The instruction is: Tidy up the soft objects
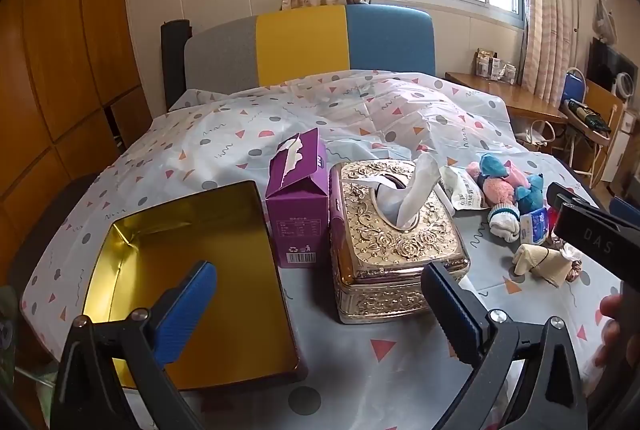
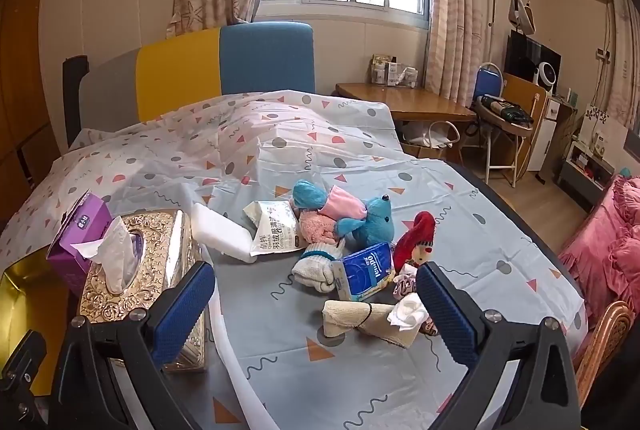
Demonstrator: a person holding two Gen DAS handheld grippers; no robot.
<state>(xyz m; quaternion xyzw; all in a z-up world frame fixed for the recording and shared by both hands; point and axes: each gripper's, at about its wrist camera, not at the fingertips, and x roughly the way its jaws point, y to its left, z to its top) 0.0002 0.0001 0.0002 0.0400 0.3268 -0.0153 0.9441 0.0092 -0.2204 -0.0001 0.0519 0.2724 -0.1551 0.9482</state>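
Nearest the lens in the left wrist view, the left gripper (image 1: 320,300) is shown with its blue-padded fingers (image 1: 188,304) spread wide apart and nothing between them. Taking the gold tissue box (image 1: 394,240) as landmark: a purple carton (image 1: 298,198) is set just beside it on the left, and an open gold tin (image 1: 192,286) is placed further left, beyond the carton. To the right of the tissue box, a heap of soft toys (image 1: 506,184) and rolled socks (image 1: 505,220) is seen on the patterned sheet (image 1: 248,138); a cream cloth roll (image 1: 542,262) lies nearer the camera. Part of the right gripper (image 1: 596,234) is seen at the right edge.

In the right wrist view, the right gripper (image 2: 316,304) is likewise held wide apart and empty. The tissue box (image 2: 148,266) appears at left. To its right are found a white pad (image 2: 222,234), a printed packet (image 2: 276,230), a blue plush (image 2: 366,224), socks (image 2: 318,264), a blue tissue pack (image 2: 366,272), a red-capped doll (image 2: 418,240) and the cream cloth roll (image 2: 360,320), which lies between the spread fingers without contact.
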